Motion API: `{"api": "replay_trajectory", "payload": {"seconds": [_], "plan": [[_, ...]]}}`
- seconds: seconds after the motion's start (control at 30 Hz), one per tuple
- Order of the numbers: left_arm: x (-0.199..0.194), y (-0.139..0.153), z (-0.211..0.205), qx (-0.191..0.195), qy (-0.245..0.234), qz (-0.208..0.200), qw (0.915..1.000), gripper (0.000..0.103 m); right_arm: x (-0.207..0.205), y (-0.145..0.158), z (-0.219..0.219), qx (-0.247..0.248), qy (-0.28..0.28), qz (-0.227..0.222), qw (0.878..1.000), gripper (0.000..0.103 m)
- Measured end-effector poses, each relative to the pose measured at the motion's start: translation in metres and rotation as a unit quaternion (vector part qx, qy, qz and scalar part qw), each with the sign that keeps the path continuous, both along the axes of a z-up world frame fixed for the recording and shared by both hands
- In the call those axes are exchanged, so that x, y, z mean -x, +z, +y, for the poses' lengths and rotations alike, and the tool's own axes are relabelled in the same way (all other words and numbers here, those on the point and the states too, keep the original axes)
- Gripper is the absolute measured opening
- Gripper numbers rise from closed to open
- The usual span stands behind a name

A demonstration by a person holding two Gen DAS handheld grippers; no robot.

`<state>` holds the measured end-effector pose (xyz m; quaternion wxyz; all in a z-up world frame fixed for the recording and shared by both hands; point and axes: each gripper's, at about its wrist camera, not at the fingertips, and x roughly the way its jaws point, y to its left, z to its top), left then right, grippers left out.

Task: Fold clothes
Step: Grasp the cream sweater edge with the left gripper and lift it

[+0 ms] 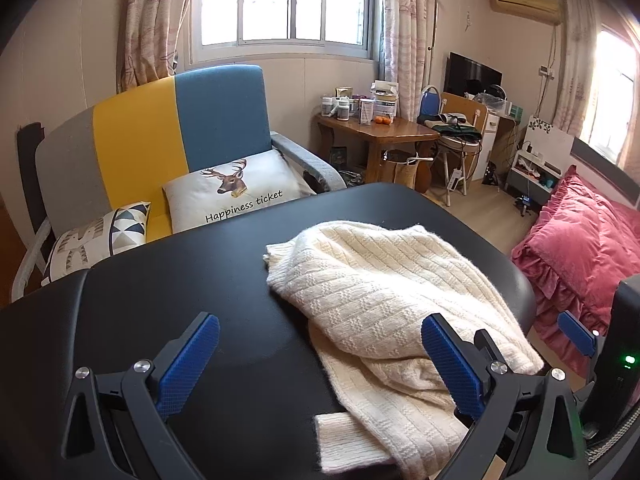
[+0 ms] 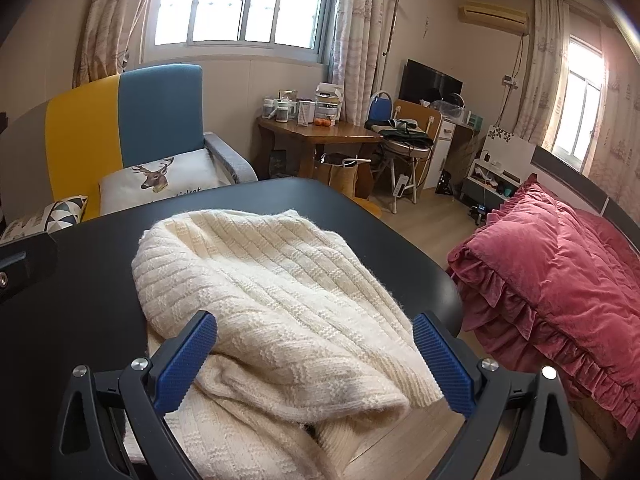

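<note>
My left gripper [image 1: 320, 360] hangs with its blue fingers [image 1: 188, 364] spread wide, nothing between them but the black table [image 1: 180, 280] and a ribbed cuff [image 1: 344, 444]. My right gripper [image 2: 314, 364] is just as wide, straddling the near fold of the cream knit sweater [image 2: 264, 280] without pressing it. The sweater lies bunched on the table's right side, its near edge drooping over the rim. Beyond stand a colour-block sofa [image 1: 160, 120] and a pink bed [image 2: 560, 272].

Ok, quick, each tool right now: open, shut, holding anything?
Left tool: open, holding nothing.
Right tool: open, above the cream sweater, not gripping it.
</note>
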<state>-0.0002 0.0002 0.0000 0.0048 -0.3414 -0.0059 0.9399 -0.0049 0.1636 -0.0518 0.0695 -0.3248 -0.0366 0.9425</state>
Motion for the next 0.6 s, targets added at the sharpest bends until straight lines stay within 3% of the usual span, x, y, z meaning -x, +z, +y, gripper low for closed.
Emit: {"api": "replay_trajectory", "payload": {"seconds": [0.23, 0.6], "plan": [[0.001, -0.003, -0.004, -0.017, -0.001, -0.006, 0.9998, 0.102, 0.001, -0.005, -0.007, -0.021, -0.001, -0.002, 1.0, 0.101], [0.0, -0.012, -0.017, -0.036, 0.006, -0.026, 0.999, 0.102, 0.002, -0.006, -0.013, -0.013, 0.004, -0.004, 1.0, 0.101]]}}
